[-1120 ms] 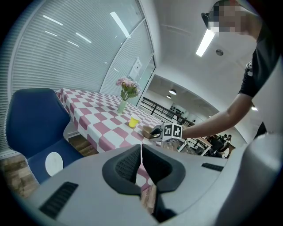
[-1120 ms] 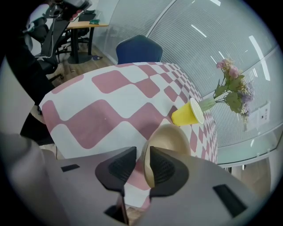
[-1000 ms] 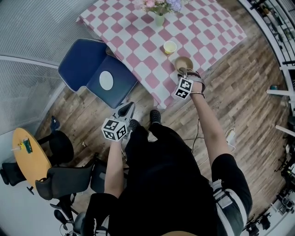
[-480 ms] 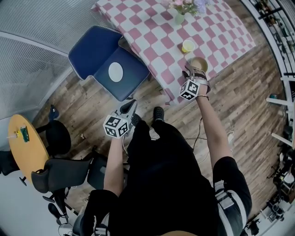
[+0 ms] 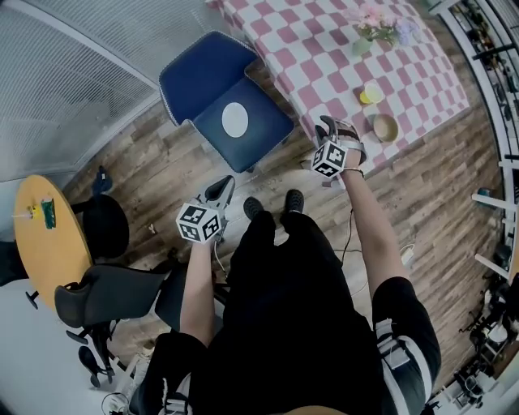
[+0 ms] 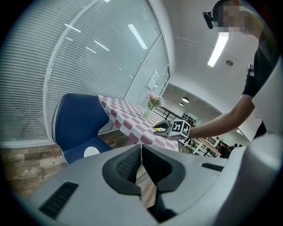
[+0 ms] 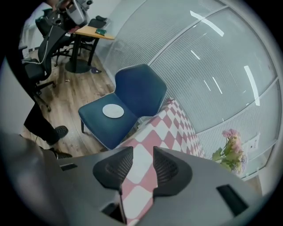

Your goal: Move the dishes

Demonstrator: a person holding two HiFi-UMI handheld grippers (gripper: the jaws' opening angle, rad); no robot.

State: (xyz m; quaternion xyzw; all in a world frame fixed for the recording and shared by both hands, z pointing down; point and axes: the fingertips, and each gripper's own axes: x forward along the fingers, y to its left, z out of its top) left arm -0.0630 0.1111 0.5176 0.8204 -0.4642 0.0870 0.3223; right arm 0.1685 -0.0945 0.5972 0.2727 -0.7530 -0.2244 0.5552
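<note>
A white plate (image 5: 235,119) lies on the seat of a blue chair (image 5: 212,85); it also shows in both gripper views, plate (image 6: 91,151) and plate (image 7: 113,110). A brown bowl (image 5: 384,127) and a yellow cup (image 5: 371,95) stand near the edge of the pink-checked table (image 5: 324,49). My right gripper (image 5: 335,127) hovers over the table's near corner, left of the bowl and apart from it. It is open, its jaws have just been closing a little, and only cloth shows in the gap of the right gripper (image 7: 143,152). My left gripper (image 5: 220,189) hangs over the floor, shut and empty.
A vase of flowers (image 5: 375,24) stands further back on the table. A round yellow table (image 5: 49,243) and black office chairs (image 5: 105,300) are at the left. A curved wall of blinds (image 5: 73,81) runs behind the blue chair. The person's shoes (image 5: 272,204) stand on the wooden floor.
The right gripper has drawn away from the brown bowl, which stays on the table, and moved left to the table corner. The left gripper moved left too. The blue chair now lies nearer ahead.
</note>
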